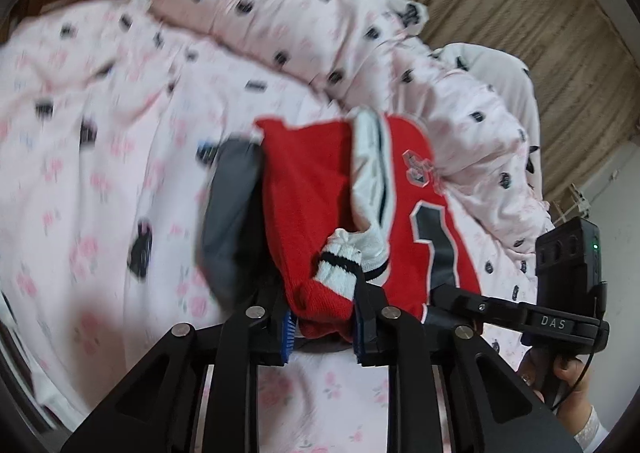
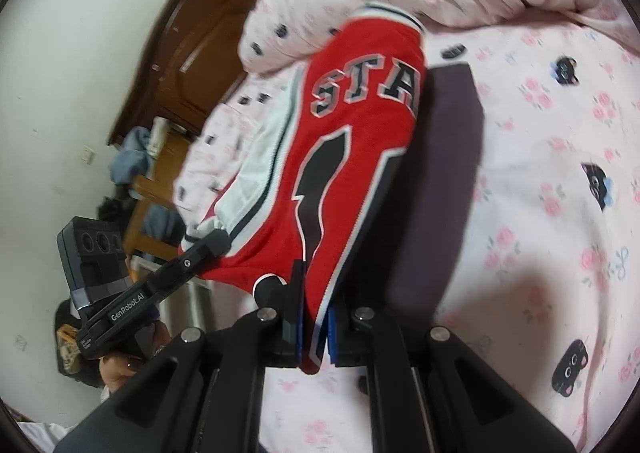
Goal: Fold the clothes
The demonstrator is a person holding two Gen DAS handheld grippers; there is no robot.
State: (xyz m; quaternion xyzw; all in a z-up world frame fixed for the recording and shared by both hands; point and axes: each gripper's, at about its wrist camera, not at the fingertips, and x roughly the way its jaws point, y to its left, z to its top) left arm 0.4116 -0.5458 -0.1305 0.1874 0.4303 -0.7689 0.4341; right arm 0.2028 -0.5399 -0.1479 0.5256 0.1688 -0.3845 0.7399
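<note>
Red knit jersey with white sleeves (image 2: 360, 141) held above pink floral bed (image 2: 540, 213); left gripper (image 1: 324, 327) and right gripper (image 2: 314, 327) jaws both narrow, clamping hem. Risk: thick bunched fabric slips out, fold skews.

Bed sheet (image 2: 540, 181), pale pink with rose print and black cat faces, covers the bed. Matching duvet (image 1: 280, 25) bunched up along the far side. Dark wooden headboard (image 2: 192, 53) against a white wall (image 2: 80, 53). Wooden nightstand (image 2: 160, 173) beside the bed, blue-grey cloth (image 2: 128, 161) heaped on it. Beige ribbed curtain (image 1: 540, 21) in the left view. Much of the frame is motion-blurred.
</note>
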